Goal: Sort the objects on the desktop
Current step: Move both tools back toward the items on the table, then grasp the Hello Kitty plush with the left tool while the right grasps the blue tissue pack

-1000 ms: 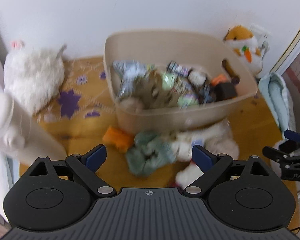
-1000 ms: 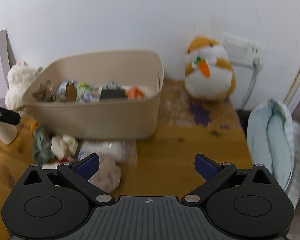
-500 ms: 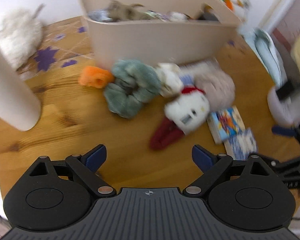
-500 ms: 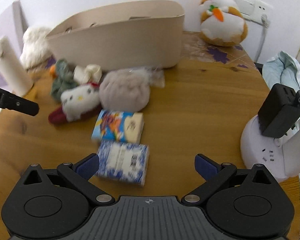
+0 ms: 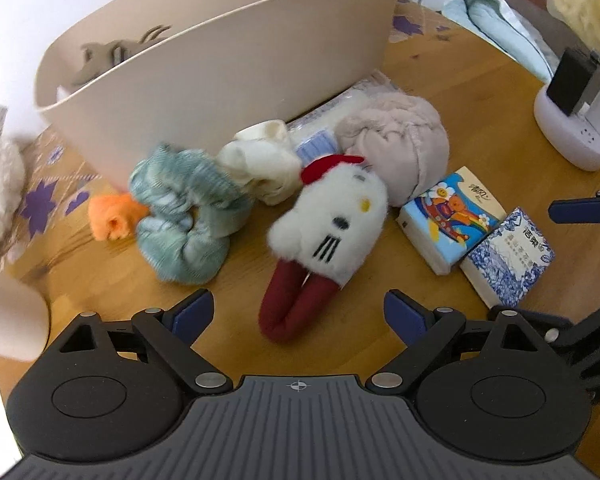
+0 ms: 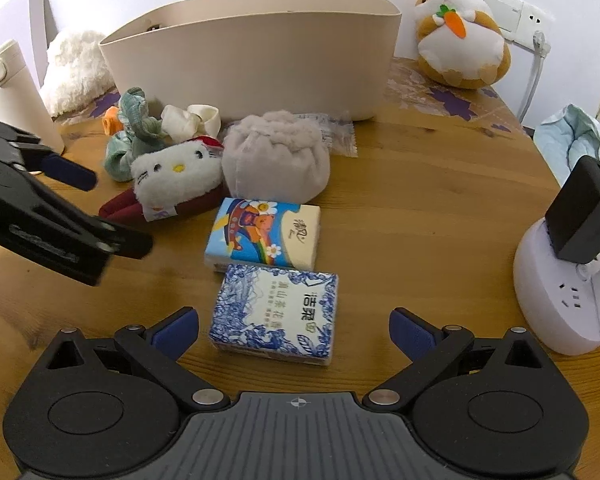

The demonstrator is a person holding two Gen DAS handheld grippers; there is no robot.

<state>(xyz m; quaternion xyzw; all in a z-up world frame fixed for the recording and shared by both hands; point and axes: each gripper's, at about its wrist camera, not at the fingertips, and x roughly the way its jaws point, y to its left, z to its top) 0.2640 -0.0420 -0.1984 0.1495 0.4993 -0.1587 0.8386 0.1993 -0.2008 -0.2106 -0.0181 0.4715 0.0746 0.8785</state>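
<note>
1. two tools hang low over the counter [image 6: 440, 200], a second after both looked across at the bin from higher up; they have dropped and pulled back, so the loose pile now fills the view.
2. right tool [image 6: 294, 330]: fingers spread wide, pinching nothing. the blue-and-white tissue pack [image 6: 276, 316] lies flat between its tips, a little toward the left finger, not yet touched. this looks like its next pick.
3. left tool [image 5: 298, 314]: also spread and empty. the dark red legs of the white cat plush [image 5: 328, 220] point into its gap, the plush lying on its side just ahead.
4. just beyond the blue pack sits the cartoon tissue pack [image 6: 264, 232], the two touching or nearly so at one edge.
5. further on, a grey fabric ball [image 6: 278, 160] rests against the cat plush, with a clear wrapped packet [image 6: 336, 136] behind it.
6. left of those: a cream scrunchie [image 5: 260, 164], a green scrunchie [image 5: 184, 216] and a small orange fuzzy piece [image 5: 112, 216], bunched close together at the foot of the bin.
7. the beige bin [image 6: 252, 60] stands at the back, already holding some items; only their tops show.
8. judgement: a new round of picking is starting, with much of the pile still left on the counter.
</note>
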